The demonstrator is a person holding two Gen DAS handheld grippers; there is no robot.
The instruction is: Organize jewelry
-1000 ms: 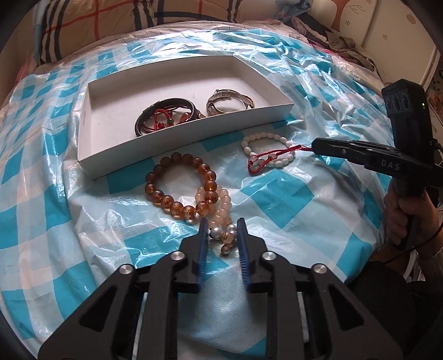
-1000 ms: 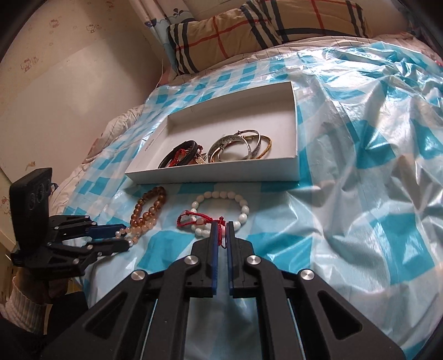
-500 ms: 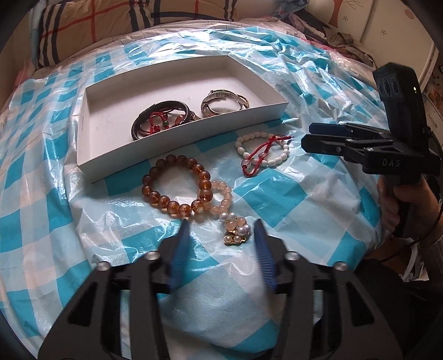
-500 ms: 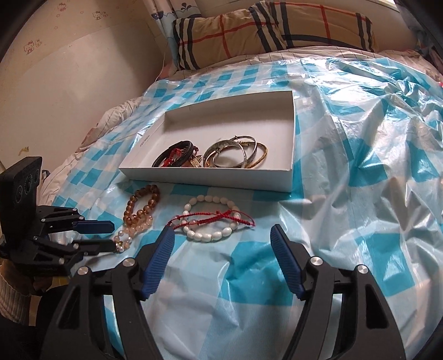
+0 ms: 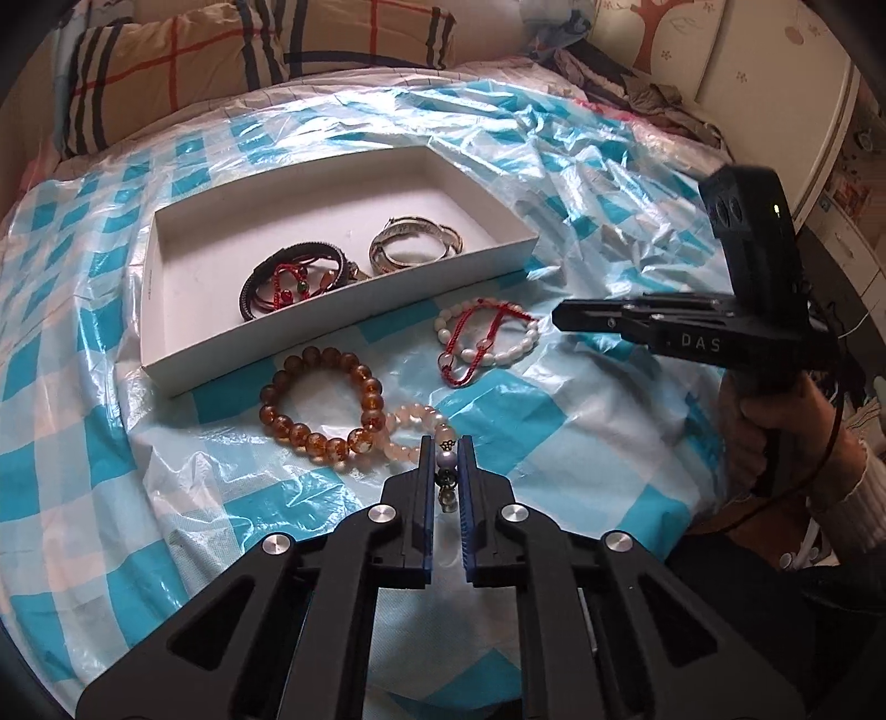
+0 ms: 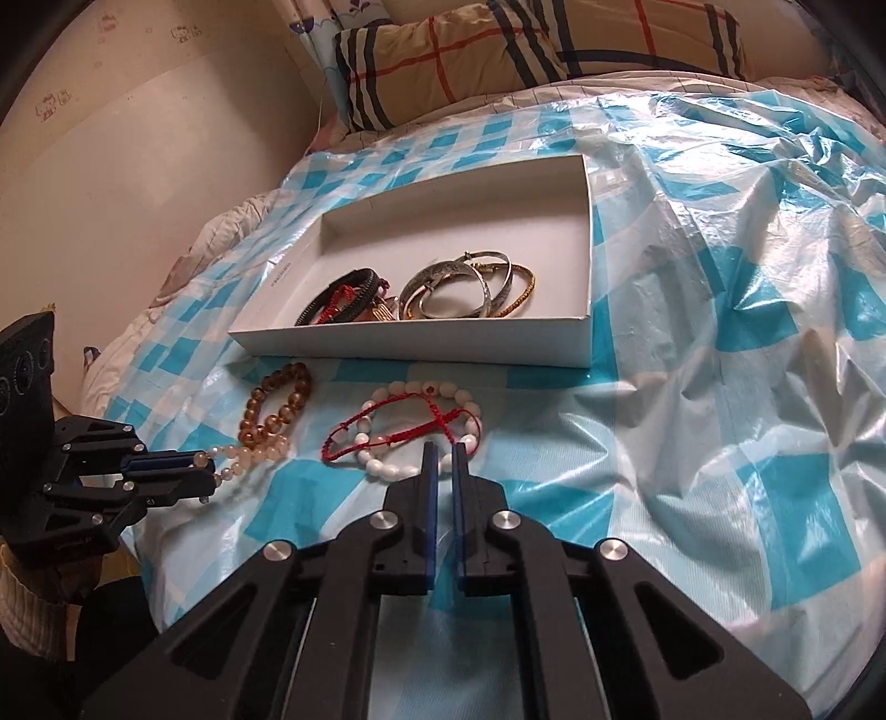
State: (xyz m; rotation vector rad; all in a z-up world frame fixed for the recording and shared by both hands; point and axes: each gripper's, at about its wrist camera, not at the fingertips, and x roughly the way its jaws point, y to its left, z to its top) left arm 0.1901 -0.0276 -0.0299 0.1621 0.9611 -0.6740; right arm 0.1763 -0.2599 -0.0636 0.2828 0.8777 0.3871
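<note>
A white box point(image 5: 354, 310) point(image 6: 421, 346) on the bed holds black cord bracelets point(image 5: 293, 274) and silver bangles point(image 5: 415, 249). In front of it lie an amber bead bracelet point(image 5: 321, 404), a pale pink bead bracelet point(image 5: 412, 423) and a white bead bracelet with red cord point(image 5: 487, 338) point(image 6: 410, 432). My left gripper point(image 5: 446, 459) is shut on the charm end of the pink bracelet. My right gripper point(image 6: 440, 454) is shut at the near edge of the white bracelet; I cannot tell whether it pinches the cord.
A blue-and-white checked plastic sheet point(image 5: 554, 410) covers the bed. A plaid pillow point(image 5: 249, 50) lies at the head. A wall point(image 6: 138, 166) stands at the left of the bed. Clothes point(image 5: 637, 88) are piled at the far right.
Both grippers were shut a second ago, opened wide half a second ago and have shut again. The left one closed on the pink bracelet's charm end.
</note>
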